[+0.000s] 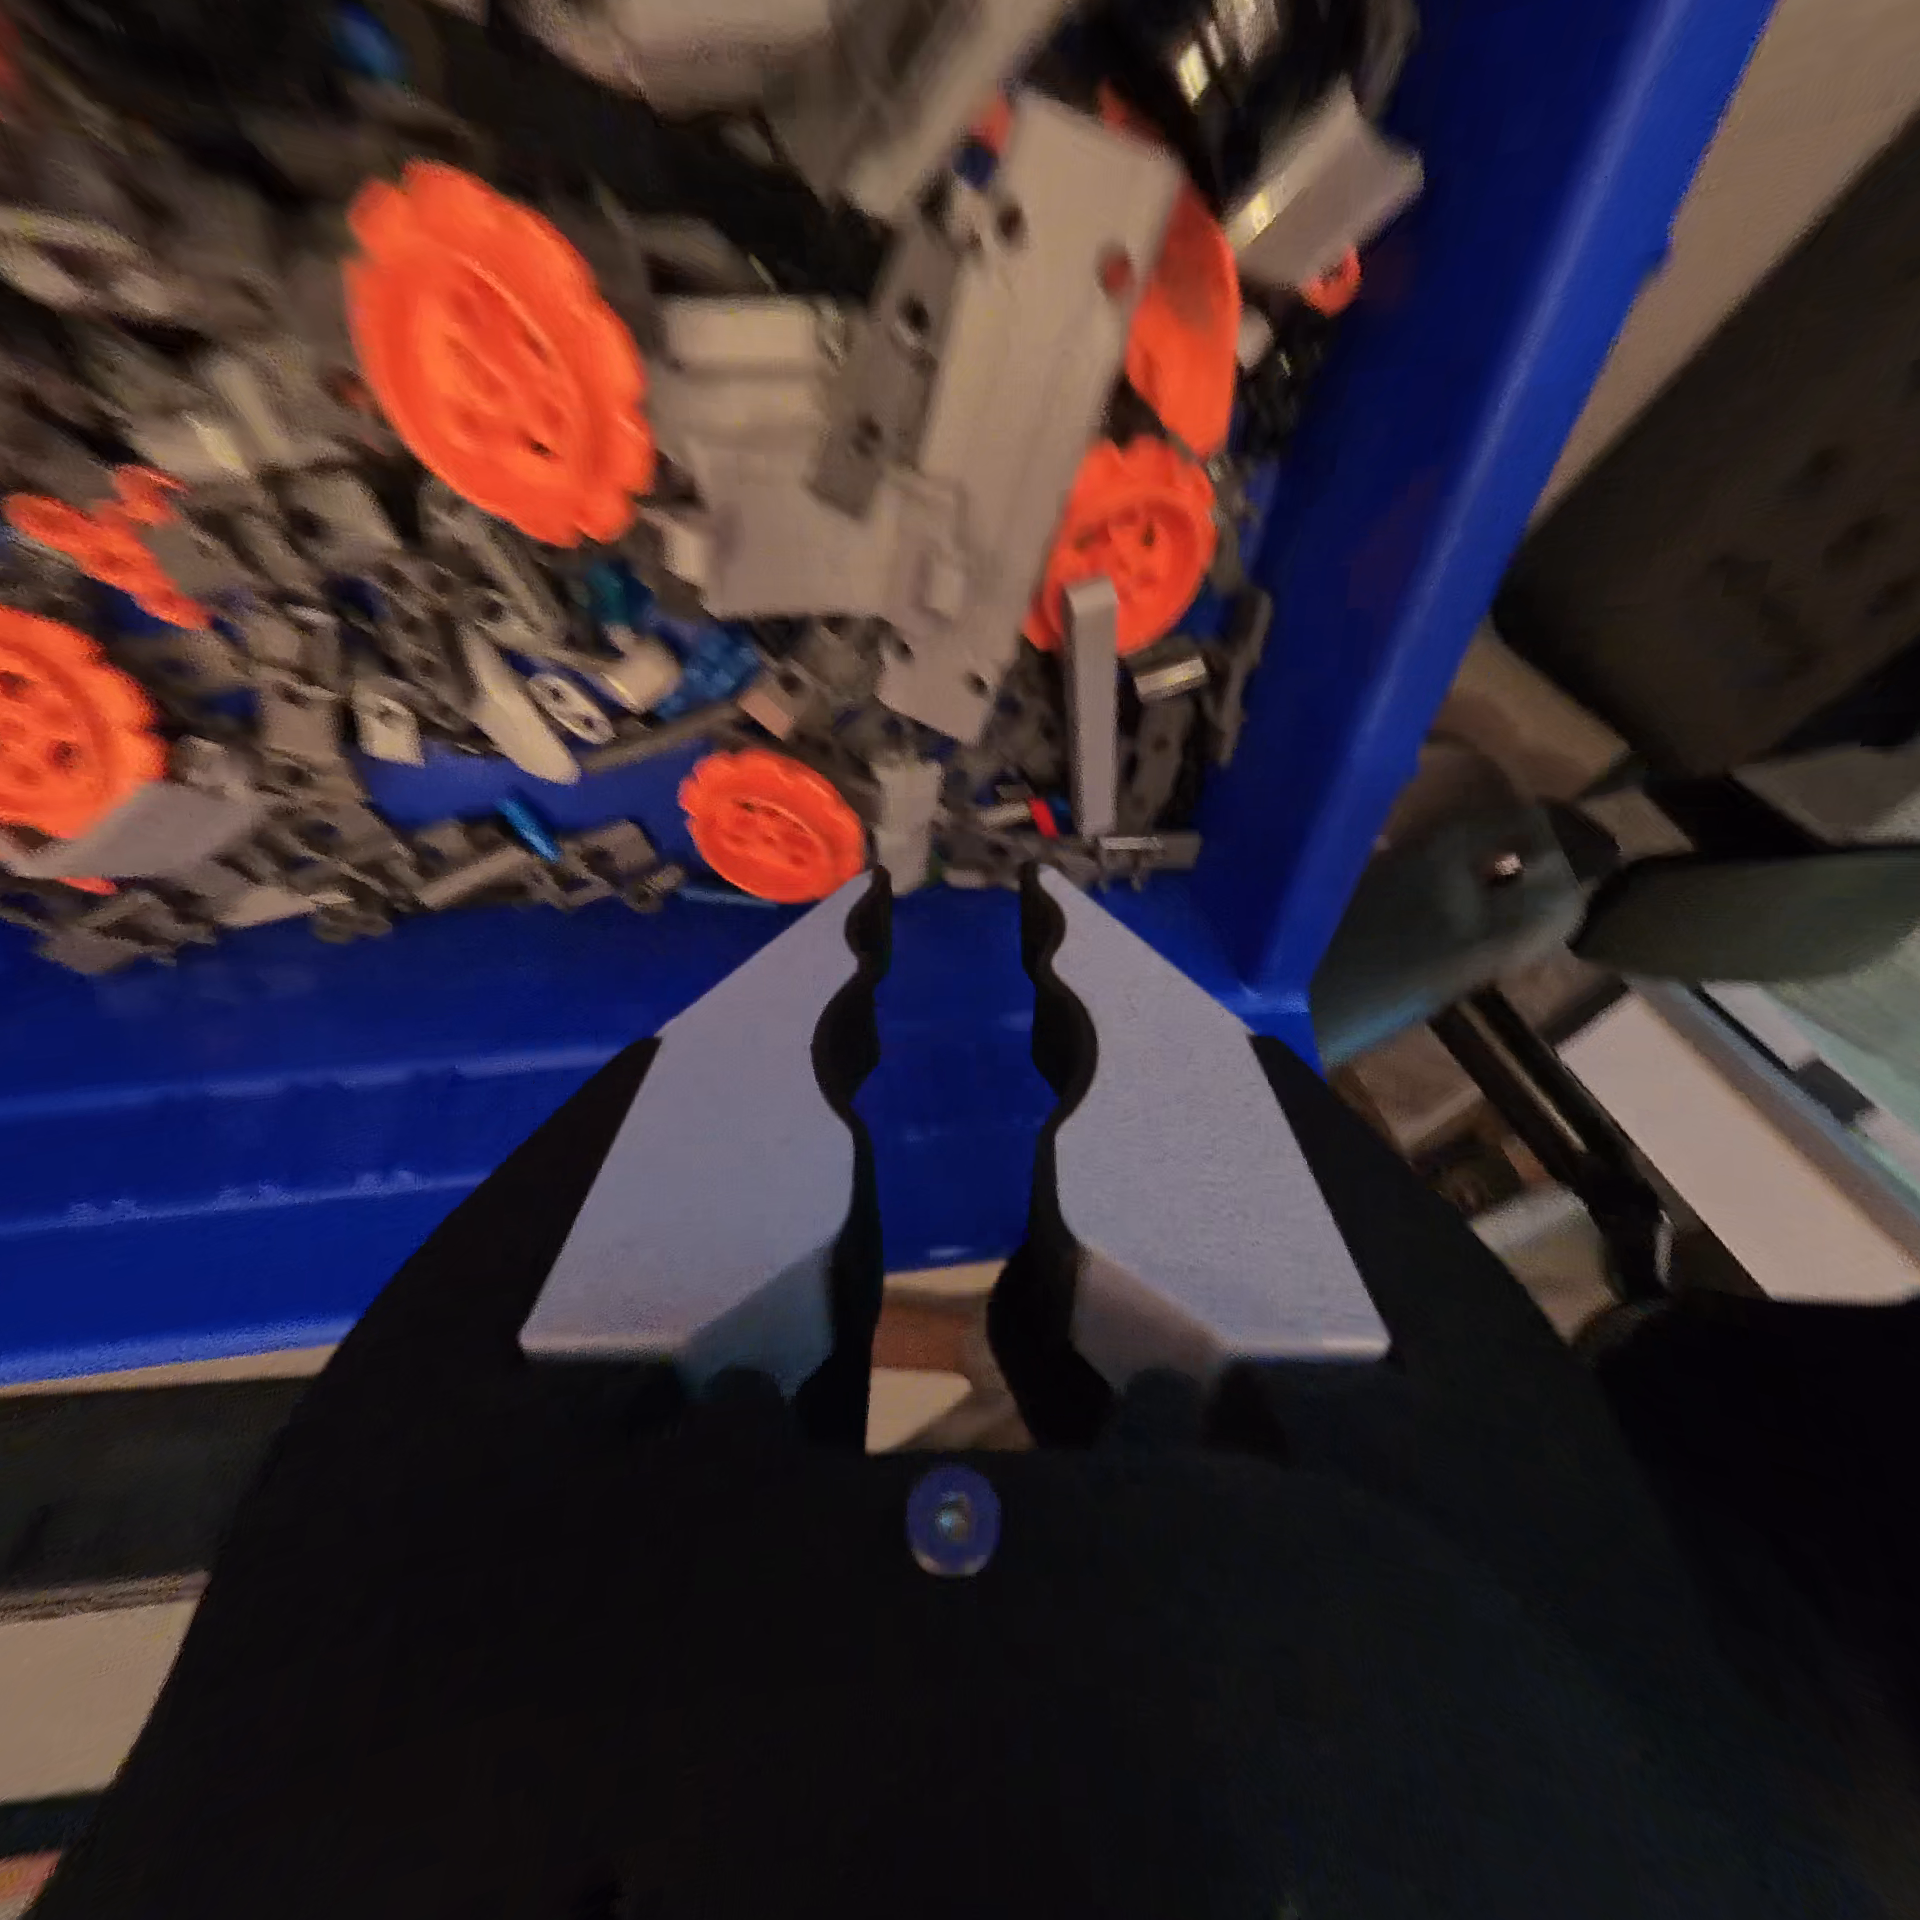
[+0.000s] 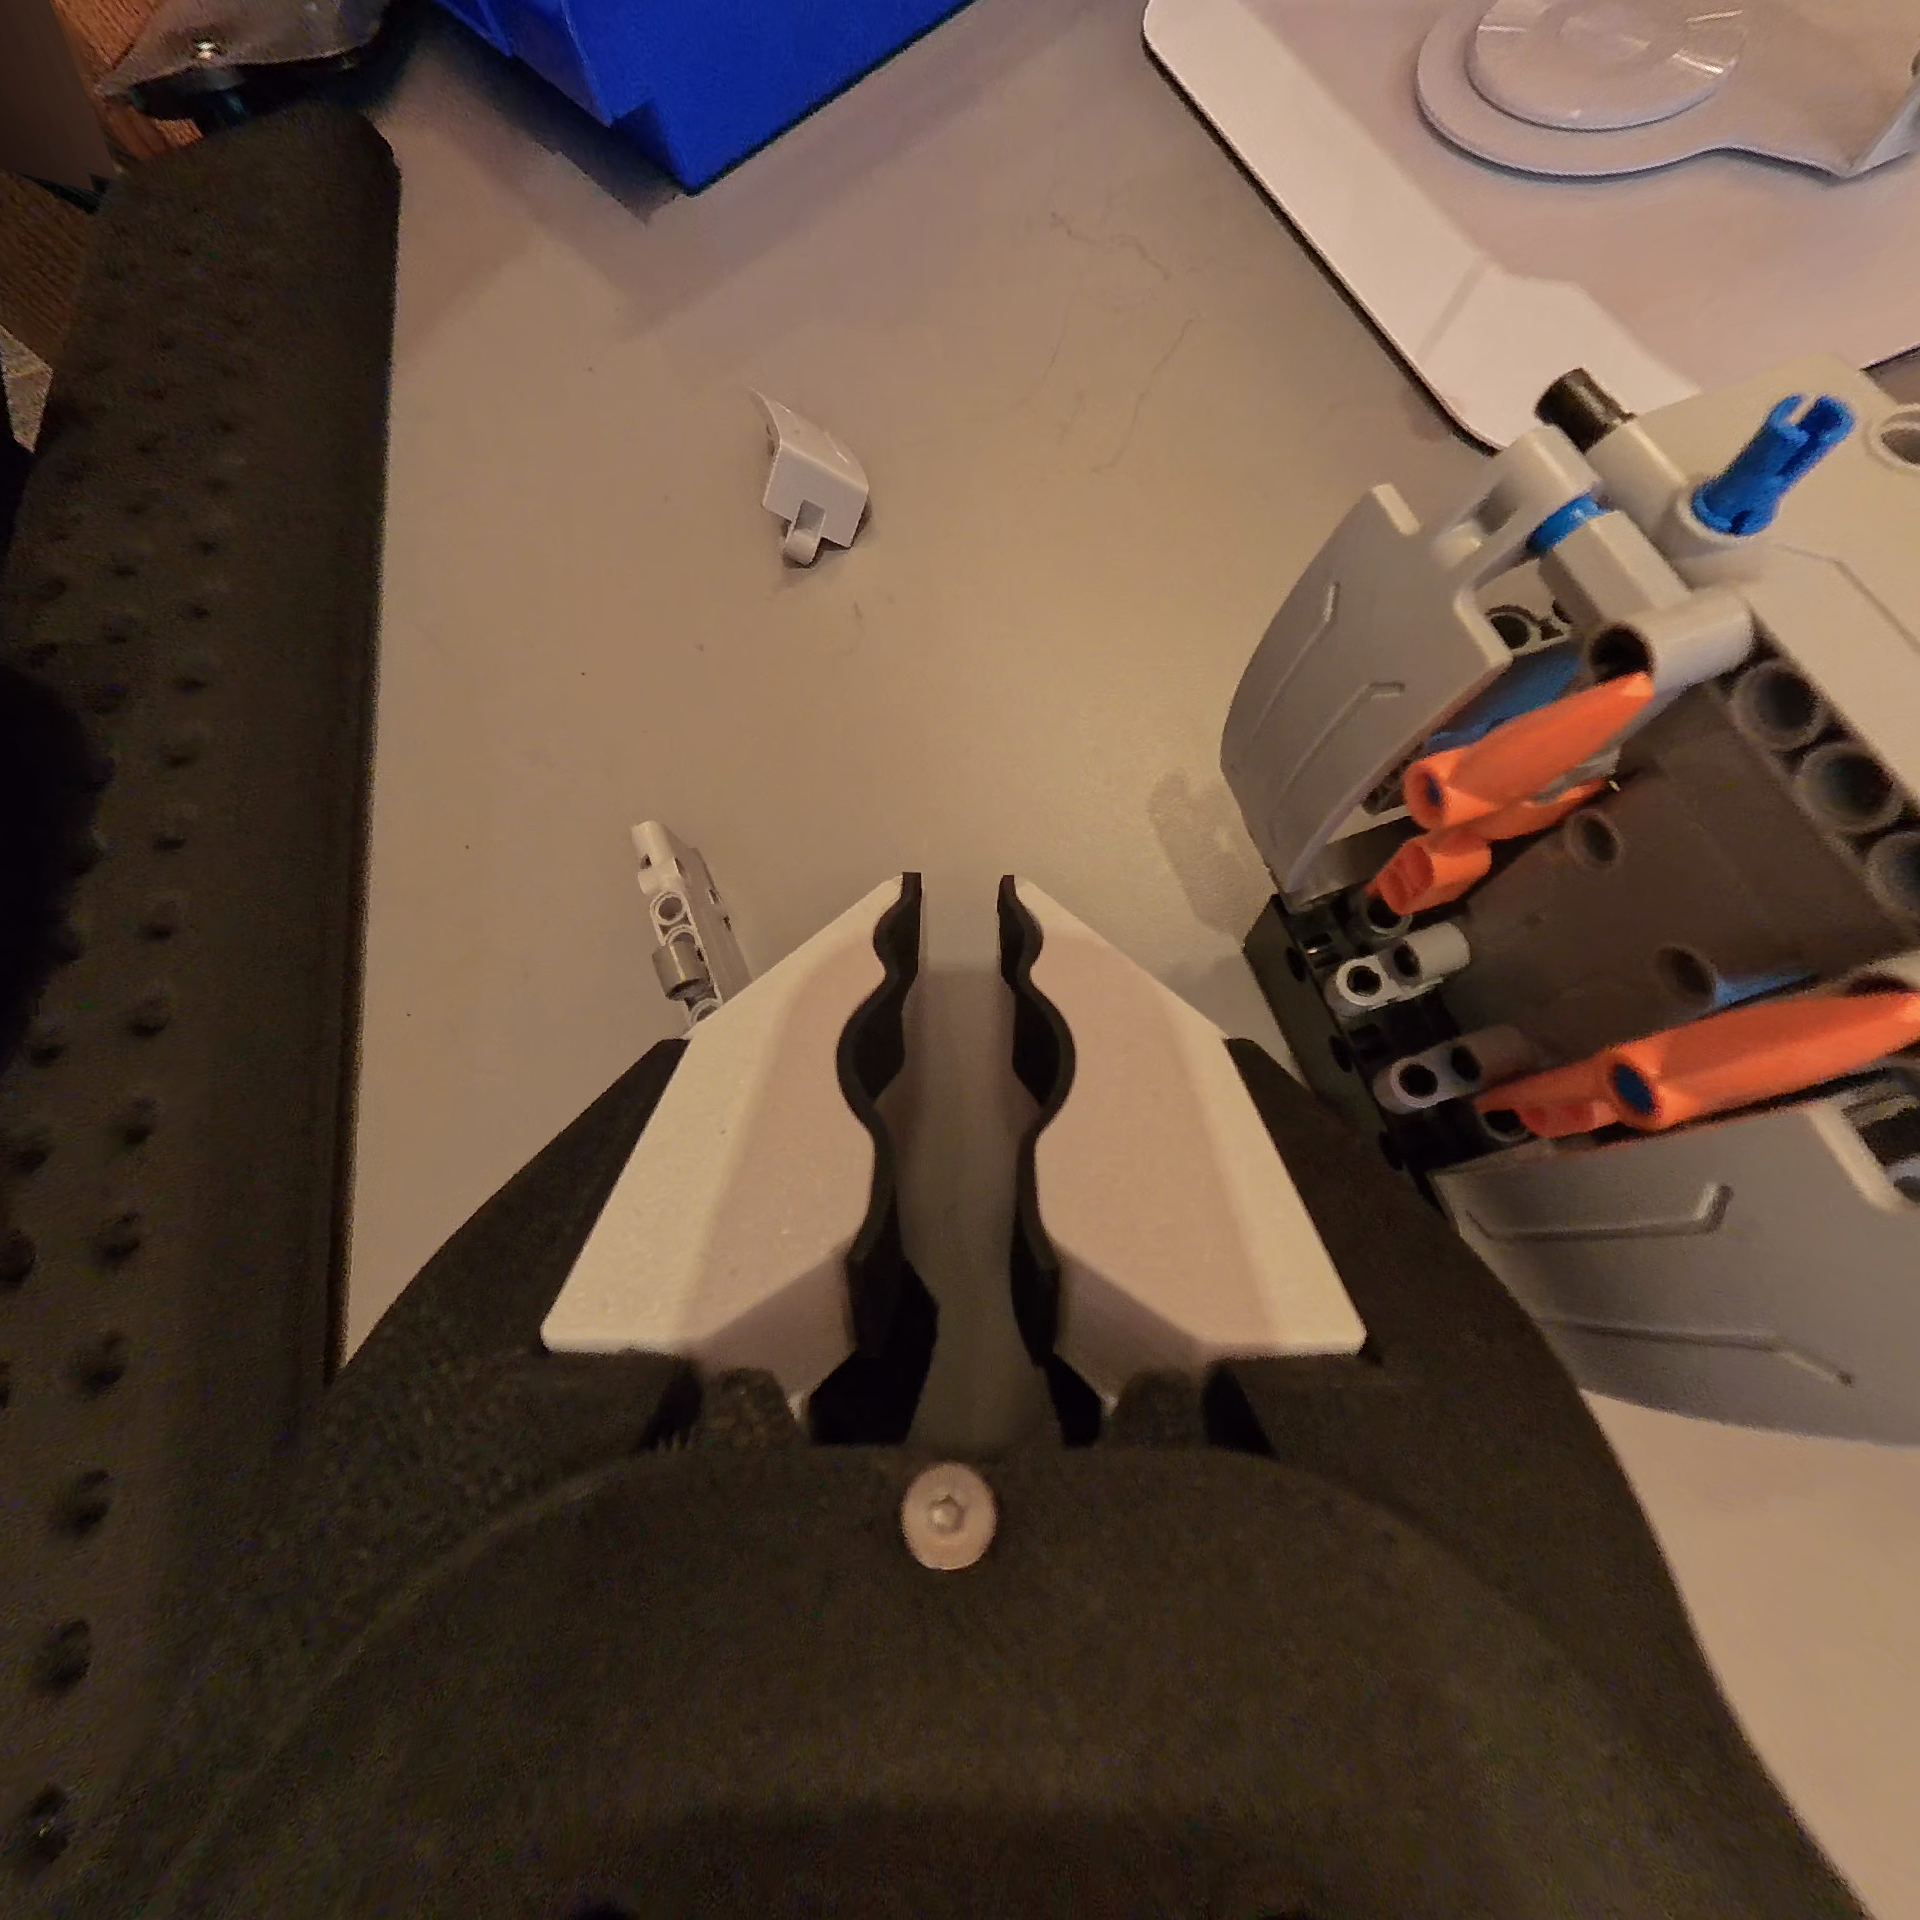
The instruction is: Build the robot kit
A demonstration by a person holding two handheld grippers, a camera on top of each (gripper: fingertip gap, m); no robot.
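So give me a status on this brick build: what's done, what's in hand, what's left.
Done: a partly built model with grey panels and orange pins stands on the grey table. In hand: nothing; the left gripper and right gripper both have empty, slightly parted jaws. Left: a blue bin full of loose parts and orange wheels, plus two loose grey pieces on the table.

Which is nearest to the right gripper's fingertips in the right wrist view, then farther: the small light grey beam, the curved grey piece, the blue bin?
From the right gripper:
1. Small light grey beam, just left of the fingertips.
2. Curved grey piece, ahead on the table, slightly left.
3. Blue bin, at the top edge, farthest.
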